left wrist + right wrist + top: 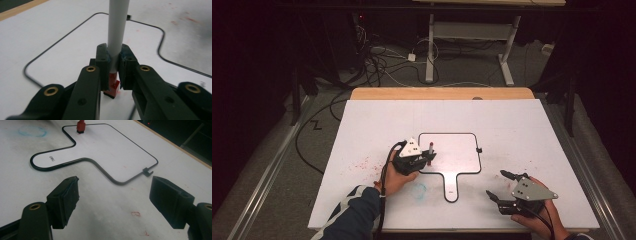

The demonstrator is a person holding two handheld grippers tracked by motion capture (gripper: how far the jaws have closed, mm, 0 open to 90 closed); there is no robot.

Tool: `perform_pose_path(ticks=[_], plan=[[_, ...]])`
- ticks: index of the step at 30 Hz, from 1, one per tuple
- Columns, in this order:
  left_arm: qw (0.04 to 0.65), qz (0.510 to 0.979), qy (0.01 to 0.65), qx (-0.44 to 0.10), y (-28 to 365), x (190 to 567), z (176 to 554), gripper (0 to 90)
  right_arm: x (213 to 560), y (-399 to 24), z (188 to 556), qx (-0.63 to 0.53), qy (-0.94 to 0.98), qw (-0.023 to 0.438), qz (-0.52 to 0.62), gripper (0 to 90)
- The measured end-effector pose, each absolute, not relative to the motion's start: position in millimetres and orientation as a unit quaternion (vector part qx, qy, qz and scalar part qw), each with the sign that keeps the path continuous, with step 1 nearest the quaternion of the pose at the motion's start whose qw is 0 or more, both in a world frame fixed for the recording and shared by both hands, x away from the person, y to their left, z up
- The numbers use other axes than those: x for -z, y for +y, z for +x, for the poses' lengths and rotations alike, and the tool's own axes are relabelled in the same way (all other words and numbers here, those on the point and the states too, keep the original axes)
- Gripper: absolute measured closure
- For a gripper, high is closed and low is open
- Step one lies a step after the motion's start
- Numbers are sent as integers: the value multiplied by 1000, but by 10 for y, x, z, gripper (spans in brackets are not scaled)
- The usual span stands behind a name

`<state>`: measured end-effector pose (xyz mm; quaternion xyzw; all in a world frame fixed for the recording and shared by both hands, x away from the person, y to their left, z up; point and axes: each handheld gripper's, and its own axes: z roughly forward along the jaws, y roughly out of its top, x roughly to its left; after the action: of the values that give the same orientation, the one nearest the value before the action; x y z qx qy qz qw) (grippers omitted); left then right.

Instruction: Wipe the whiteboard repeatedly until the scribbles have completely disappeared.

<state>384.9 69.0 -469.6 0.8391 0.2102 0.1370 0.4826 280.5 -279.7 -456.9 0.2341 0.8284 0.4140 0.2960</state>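
Two grippers, left gripper (426,159) fingers clamped on upright marker (117,32) over whiteboard (459,150), right gripper (500,185) fingers apart.

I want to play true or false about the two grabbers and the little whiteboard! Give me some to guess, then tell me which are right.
1. The left gripper is squeezing a marker. True.
2. The marker lies flat on the table. False: it stands upright, its red end on the small whiteboard.
3. The right gripper is open and holds nothing. True.
4. The whiteboard has a round shape. False: it is a rounded rectangle with a handle.
5. A faint blue ring is smudged on the table. True.
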Motion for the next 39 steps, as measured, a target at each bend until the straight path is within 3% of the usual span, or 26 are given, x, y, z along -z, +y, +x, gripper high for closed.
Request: perform_pose_path(ticks=[5,13,27,39], plan=[[474,847,180,-158,554,4699,3823,787,4570,-2784,2806,-415,829,295,234,246],[478,829,241,-165,754,4718,4077,787,4574,-2795,2806,-414,829,295,234,245],[492,837,196,-137,171,4716,4148,787,4596,-2787,2815,-412,831,289,235,246],[471,833,240,-165,361,4694,4468,788,4601,-2790,2811,-411,832,289,235,246]])
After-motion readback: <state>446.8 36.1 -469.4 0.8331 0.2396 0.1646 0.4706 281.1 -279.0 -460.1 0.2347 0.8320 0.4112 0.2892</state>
